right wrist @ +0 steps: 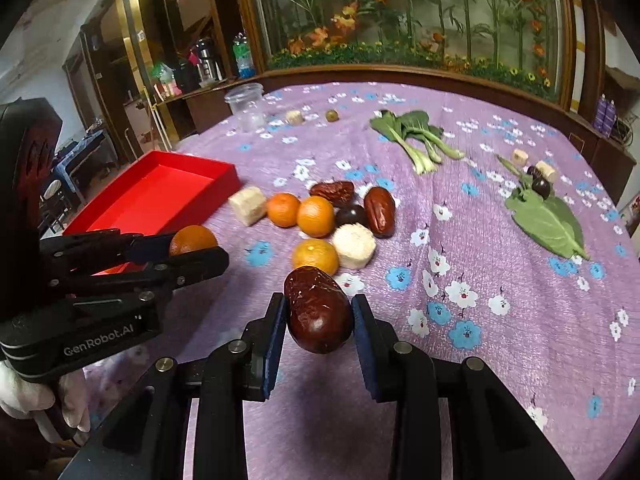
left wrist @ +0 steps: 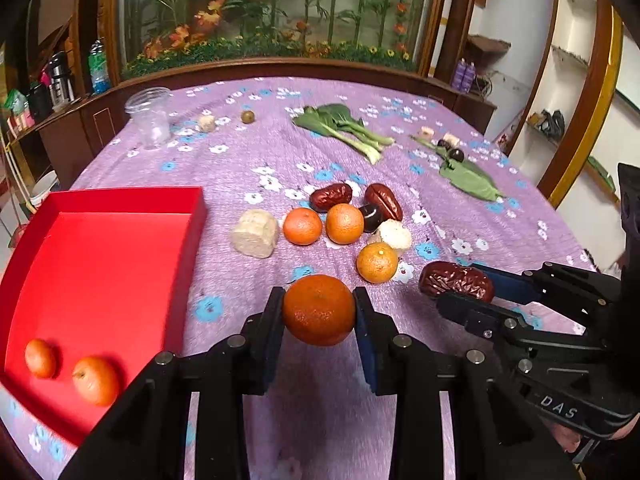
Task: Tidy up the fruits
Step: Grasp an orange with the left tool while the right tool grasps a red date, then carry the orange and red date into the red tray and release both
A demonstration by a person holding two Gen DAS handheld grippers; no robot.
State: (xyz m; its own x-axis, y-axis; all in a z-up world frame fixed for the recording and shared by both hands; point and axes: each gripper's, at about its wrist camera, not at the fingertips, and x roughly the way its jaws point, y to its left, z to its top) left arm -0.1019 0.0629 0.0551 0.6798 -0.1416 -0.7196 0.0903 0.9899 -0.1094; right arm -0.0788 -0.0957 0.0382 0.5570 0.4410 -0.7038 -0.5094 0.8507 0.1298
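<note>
My left gripper (left wrist: 319, 312) is shut on an orange mandarin (left wrist: 319, 309), held above the cloth just right of the red tray (left wrist: 120, 280). Two mandarins (left wrist: 96, 380) lie in the tray's near corner. My right gripper (right wrist: 319, 316) is shut on a dark red date (right wrist: 319, 312); it also shows in the left wrist view (left wrist: 456, 282) at the right. A pile in the middle of the table holds three mandarins (left wrist: 344, 224), two dates (left wrist: 331, 197), a dark plum (left wrist: 372, 216) and pale root chunks (left wrist: 256, 233).
Bok choy (left wrist: 344, 126), a green leaf (left wrist: 470, 180) with dark plums and pale chunks lie at the far right. A clear plastic cup (left wrist: 150, 120), a pale chunk and a small green fruit (left wrist: 248, 116) stand at the far left. A wooden cabinet runs behind the table.
</note>
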